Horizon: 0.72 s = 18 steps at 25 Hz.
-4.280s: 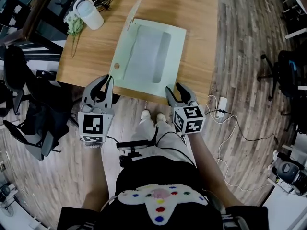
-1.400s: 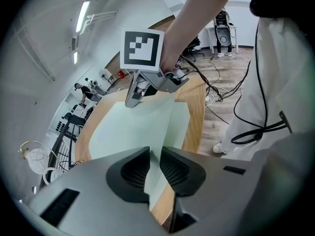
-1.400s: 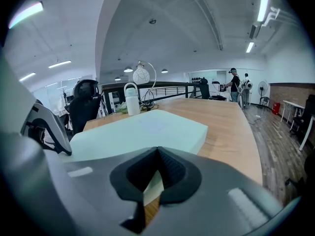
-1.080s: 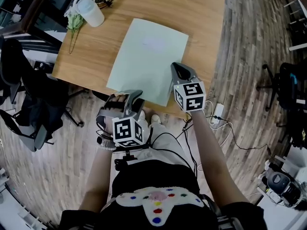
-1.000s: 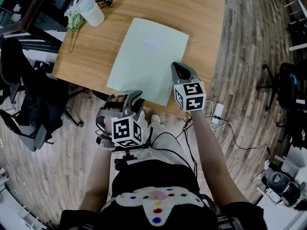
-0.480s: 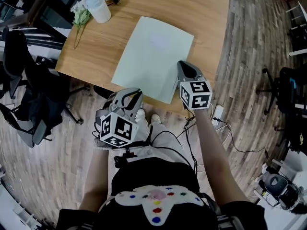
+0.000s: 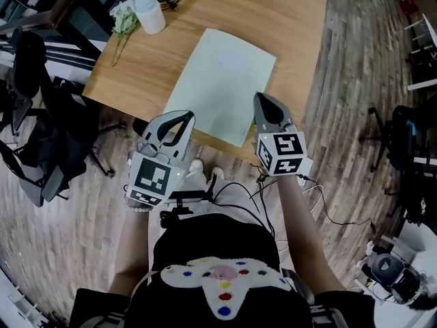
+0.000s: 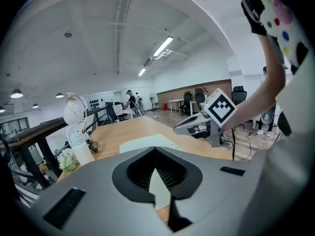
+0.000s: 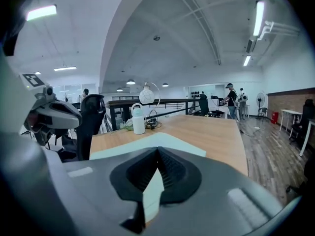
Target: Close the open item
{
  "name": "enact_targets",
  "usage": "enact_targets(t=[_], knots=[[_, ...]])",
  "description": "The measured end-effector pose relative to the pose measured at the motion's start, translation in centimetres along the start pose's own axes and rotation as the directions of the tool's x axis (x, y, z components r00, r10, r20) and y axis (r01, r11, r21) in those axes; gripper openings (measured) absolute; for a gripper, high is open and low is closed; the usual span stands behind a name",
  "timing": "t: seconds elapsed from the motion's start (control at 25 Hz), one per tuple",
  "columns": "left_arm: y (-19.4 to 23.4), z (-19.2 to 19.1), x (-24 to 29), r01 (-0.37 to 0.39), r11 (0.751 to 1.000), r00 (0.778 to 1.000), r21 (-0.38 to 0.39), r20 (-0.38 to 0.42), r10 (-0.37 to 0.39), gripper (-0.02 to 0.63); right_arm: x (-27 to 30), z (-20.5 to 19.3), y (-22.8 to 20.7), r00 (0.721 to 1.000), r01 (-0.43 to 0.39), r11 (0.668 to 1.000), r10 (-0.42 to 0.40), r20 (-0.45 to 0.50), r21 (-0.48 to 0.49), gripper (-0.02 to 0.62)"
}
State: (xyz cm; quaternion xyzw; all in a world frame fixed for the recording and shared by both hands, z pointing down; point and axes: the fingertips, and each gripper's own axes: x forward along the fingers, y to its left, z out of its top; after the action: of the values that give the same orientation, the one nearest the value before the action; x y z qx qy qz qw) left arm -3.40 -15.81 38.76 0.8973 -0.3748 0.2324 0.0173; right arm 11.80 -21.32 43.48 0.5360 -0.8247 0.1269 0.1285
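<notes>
- The folder (image 7: 222, 84) is seen lying flat on the worktop (image 7: 293, 19), cover down, with no edge standing up. It is judged shut.
- The left claw (image 7: 181, 117) is held off the folder's near left corner, clear of it. Its jaws have just been closing and are now together, with nothing between them.
- The right claw (image 7: 263, 101) is held over the folder's near right corner, jaws together, nothing gripped. No contact with the folder is made out.
- A bottle (image 7: 150, 12) is noted beyond the folder's far left corner, well apart from it and not involved.
- Step in hand: judged to be the end of the closing, so the task is taken as all but done.
- Next move: little is called for beyond a check that the cover lies flush. If it lifts, a light press with a closed claw along the folder's near edge would be needed, applied straight down so the folder is not dragged.
</notes>
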Motion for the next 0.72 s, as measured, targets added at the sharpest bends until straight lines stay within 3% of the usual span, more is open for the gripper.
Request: enact_targets(t=[0.36, 0.72], knots=[[2.6, 4.8, -4.0, -0.086, 0.996, 0.984, -0.034, 0.156, 0.090, 0.006, -4.0, 5.6, 4.0, 0.989, -0.063, 0.996, 0.071, 0.127, -0.061, 0.008], [3.0, 7.7, -7.8, -0.116, 0.992, 0.954, -0.042, 0.273, 0.123, 0.006, -7.9, 9.9, 7.8, 0.963, -0.095, 0.983, 0.130, 0.237, -0.156, 0.008]])
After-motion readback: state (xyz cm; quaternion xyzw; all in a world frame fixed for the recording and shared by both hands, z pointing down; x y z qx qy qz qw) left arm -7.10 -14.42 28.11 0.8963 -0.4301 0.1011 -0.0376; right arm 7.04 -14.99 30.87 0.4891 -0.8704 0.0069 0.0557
